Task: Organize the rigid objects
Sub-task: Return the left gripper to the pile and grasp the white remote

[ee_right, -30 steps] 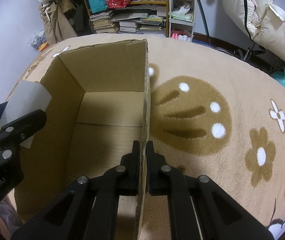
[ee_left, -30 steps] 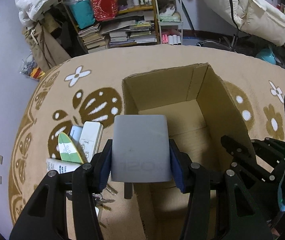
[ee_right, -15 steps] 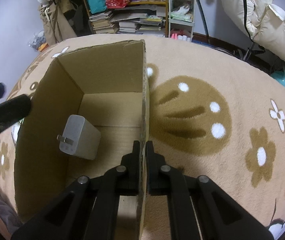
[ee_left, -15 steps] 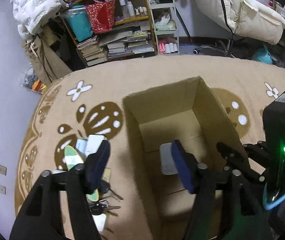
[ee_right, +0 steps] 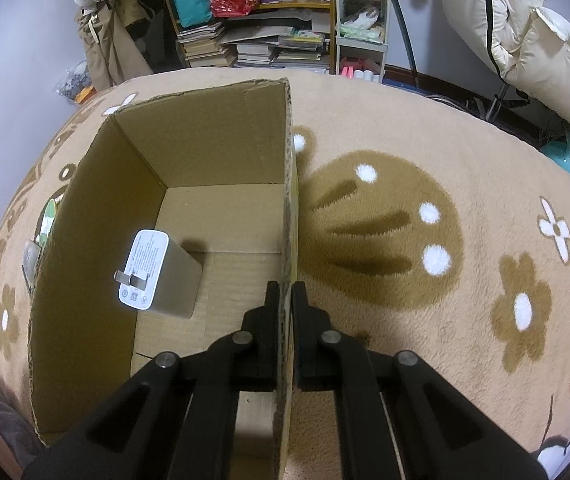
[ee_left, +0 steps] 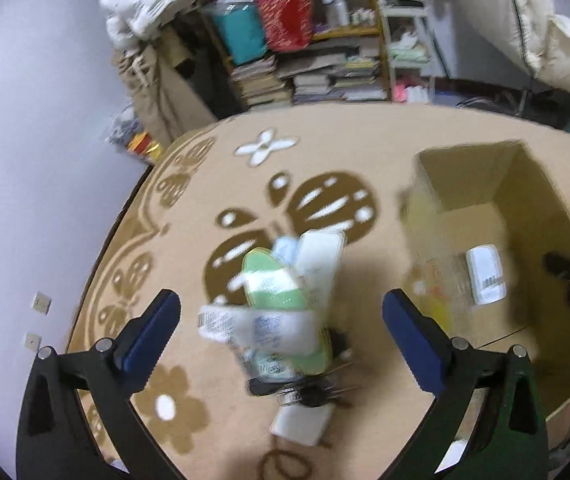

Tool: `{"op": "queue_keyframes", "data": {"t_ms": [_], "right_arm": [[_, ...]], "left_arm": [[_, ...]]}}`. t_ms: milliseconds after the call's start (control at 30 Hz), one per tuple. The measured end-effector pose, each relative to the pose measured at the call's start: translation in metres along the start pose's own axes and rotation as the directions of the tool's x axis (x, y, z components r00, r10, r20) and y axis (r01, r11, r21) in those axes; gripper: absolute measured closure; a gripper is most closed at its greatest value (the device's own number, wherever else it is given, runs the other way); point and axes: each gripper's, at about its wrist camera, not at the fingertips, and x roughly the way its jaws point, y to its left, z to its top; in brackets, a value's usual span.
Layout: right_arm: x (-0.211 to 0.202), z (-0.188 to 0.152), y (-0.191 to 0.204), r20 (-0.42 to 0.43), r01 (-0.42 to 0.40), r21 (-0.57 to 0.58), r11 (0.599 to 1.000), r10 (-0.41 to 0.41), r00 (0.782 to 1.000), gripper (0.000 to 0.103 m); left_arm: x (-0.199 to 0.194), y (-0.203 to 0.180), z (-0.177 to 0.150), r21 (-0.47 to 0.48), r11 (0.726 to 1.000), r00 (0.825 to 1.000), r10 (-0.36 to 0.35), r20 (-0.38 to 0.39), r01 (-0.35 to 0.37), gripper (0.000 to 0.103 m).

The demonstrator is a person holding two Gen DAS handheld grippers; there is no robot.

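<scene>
Left hand-held gripper (ee_left: 281, 316) spread wide, empty, over a blurred pile on the rug (ee_left: 213, 168): green-striped tube (ee_left: 273, 288), white boxes (ee_left: 319, 256), keys (ee_left: 309, 392). Right hand-held gripper (ee_right: 283, 300) clamped on the cardboard box (ee_right: 277, 152) wall. White charger (ee_right: 157, 276) lies on the box floor near the left wall. Since 0.5 s ago the left hand-held gripper swung from box to pile; the charger has tipped, prongs now sideways.
</scene>
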Motion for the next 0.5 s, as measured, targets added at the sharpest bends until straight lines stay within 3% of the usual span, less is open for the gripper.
{"op": "queue_keyframes", "data": {"t_ms": [333,500], "right_arm": [[0.003,-0.001,0.000,-0.008,0.007,-0.005,1.000,-0.007,1.000,0.096],[0.004,-0.002,0.001,-0.010,0.009,-0.007,1.000,-0.009,1.000,0.096]], "left_arm": [[0.059,0.037,-0.035,-0.061,0.997,0.990,0.036,-0.137,-0.045,0.003],[0.072,0.045,-0.036,-0.112,0.993,0.990,0.008,-0.143,-0.024,0.003]]}}
